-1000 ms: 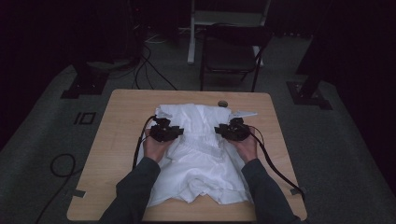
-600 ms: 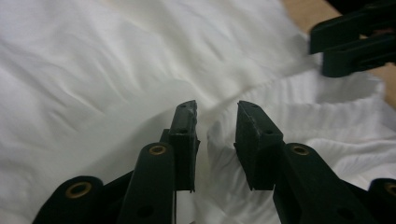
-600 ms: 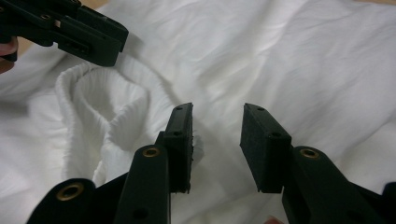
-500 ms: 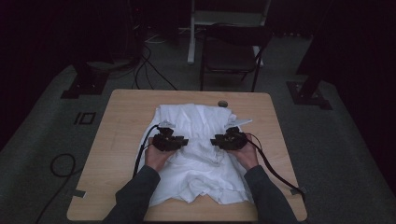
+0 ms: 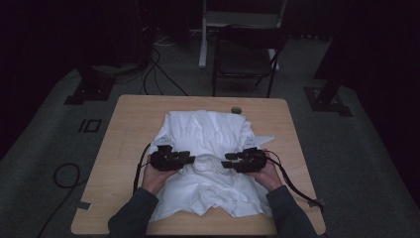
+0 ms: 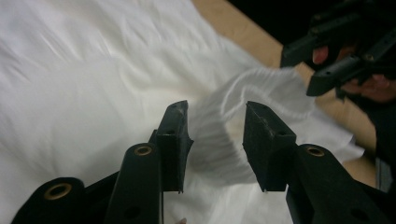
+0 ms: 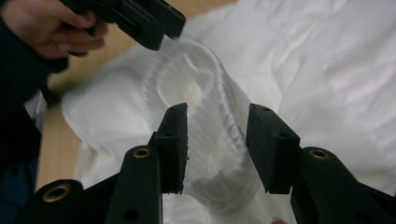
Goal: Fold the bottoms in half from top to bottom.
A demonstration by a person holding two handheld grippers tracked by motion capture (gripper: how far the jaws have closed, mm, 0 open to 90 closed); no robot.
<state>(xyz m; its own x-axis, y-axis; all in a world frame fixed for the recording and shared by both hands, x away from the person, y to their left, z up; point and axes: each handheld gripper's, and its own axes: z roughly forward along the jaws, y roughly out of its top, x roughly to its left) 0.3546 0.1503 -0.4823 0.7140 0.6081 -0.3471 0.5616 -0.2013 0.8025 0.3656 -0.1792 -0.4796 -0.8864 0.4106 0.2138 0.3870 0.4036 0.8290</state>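
A white shirt (image 5: 208,131) lies spread on the wooden table (image 5: 129,114). Its ribbed collar (image 5: 208,164) is bunched up at the middle, between the two grippers. My left gripper (image 5: 190,158) points right at the collar and my right gripper (image 5: 225,162) points left at it, tips a short way apart. In the left gripper view the collar (image 6: 219,135) runs through the gap of my left gripper (image 6: 215,109), pads off the cloth. In the right gripper view the collar (image 7: 187,84) likewise lies loose between the pads of my right gripper (image 7: 217,112). Both pairs of jaws have just been opening.
A small round thing (image 5: 236,110) sits at the table's far edge. A dark chair (image 5: 245,54) stands behind the table, and cables (image 5: 64,173) trail on the floor at the left. Bare wood shows to the left and right of the shirt.
Both hands have drawn back toward the table's near edge, bringing the collar with them over the shirt. The jaws stand wider than before.
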